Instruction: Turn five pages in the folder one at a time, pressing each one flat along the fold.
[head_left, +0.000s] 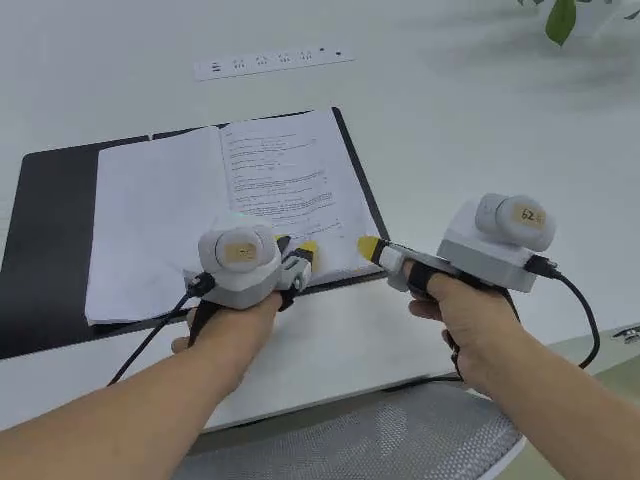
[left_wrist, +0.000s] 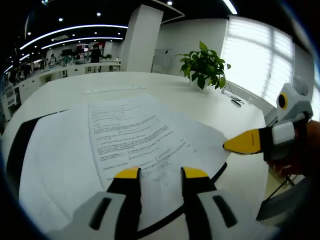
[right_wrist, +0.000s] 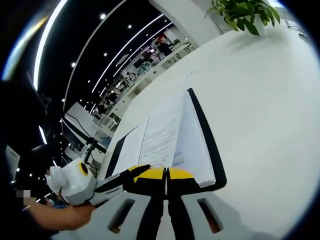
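Note:
A black folder (head_left: 55, 250) lies open on the white table, a blank white sheet (head_left: 150, 220) on its left half and a printed page (head_left: 285, 185) on its right. My left gripper (head_left: 303, 256) hovers over the near edge of the printed page (left_wrist: 135, 135); in the left gripper view it (left_wrist: 161, 173) is open with nothing between its yellow tips. My right gripper (head_left: 368, 247) sits just off the page's near right corner. In the right gripper view it (right_wrist: 165, 174) is shut, tips together, in front of the page stack (right_wrist: 167, 132). Whether a sheet is pinched is unclear.
A white power strip (head_left: 272, 62) lies beyond the folder. A potted plant (left_wrist: 204, 65) stands at the table's far side. Bare table surface (head_left: 480, 130) stretches right of the folder. A grey mesh chair back (head_left: 380, 440) sits below the near table edge, and cables trail from both grippers.

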